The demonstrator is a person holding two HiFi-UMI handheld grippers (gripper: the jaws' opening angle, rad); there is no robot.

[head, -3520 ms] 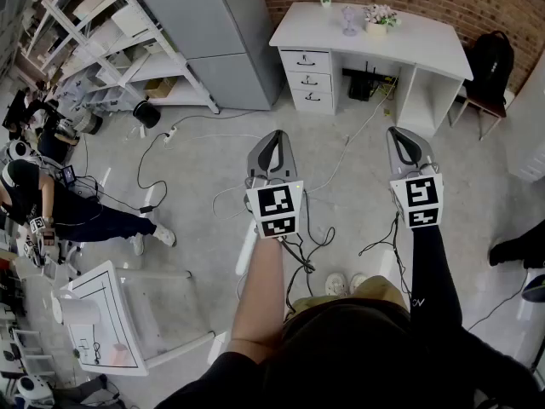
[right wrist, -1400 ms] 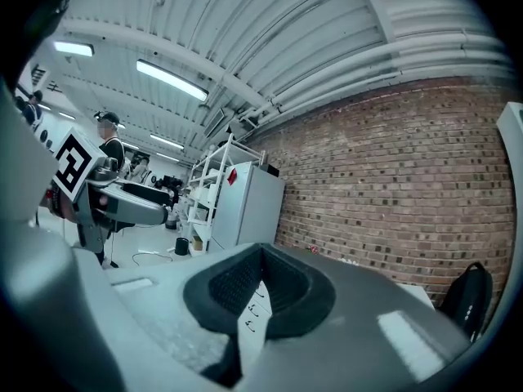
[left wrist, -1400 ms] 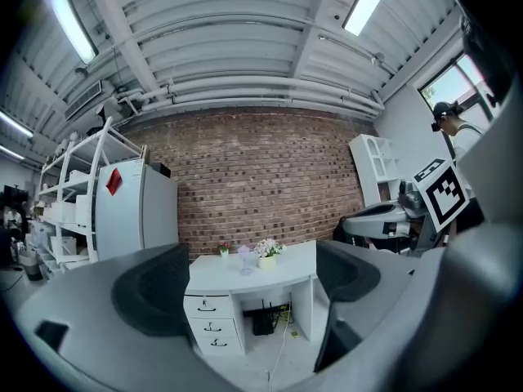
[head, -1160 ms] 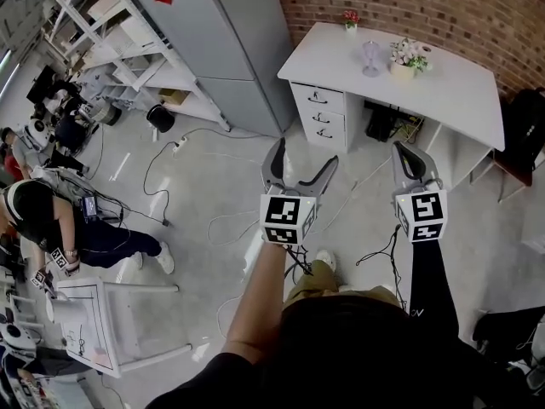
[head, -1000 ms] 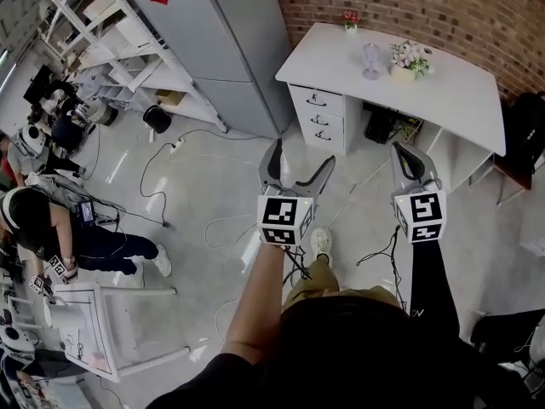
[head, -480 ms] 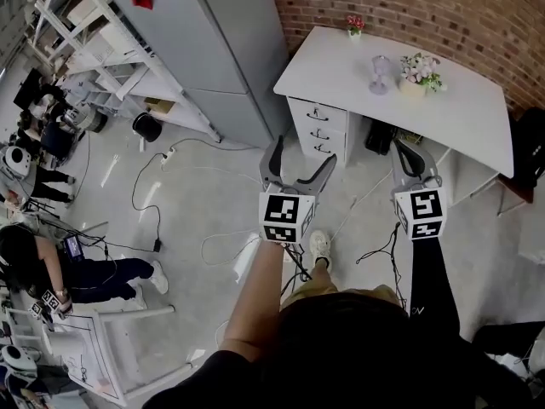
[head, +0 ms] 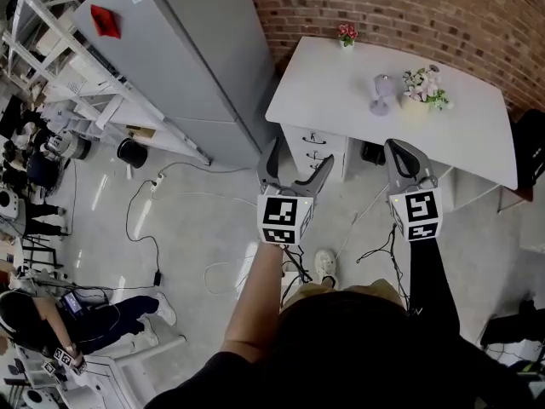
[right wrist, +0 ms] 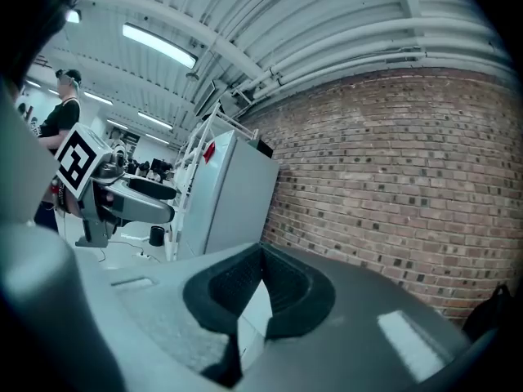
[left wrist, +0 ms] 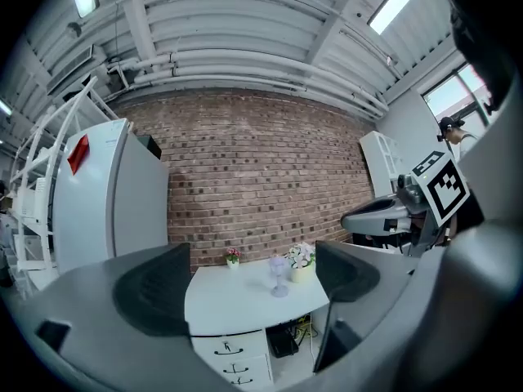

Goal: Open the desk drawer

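A white desk stands against the brick wall, with a stack of three drawers under its left end, all closed. My left gripper is open and empty, held in the air short of the drawers, which show between its jaws. In the left gripper view the desk and drawers lie ahead between the spread jaws. My right gripper is shut on nothing and hovers before the desk's open knee space. In the right gripper view its fingertips sit together.
On the desk stand a small pink flower pot, a glass goblet and a white flower pot. A tall grey cabinet stands left of the desk. Cables trail over the floor. People sit at the lower left.
The desk has come nearer as the person walked toward it. The left gripper, shut 3.5 s ago, now stands open. The right gripper stays shut.
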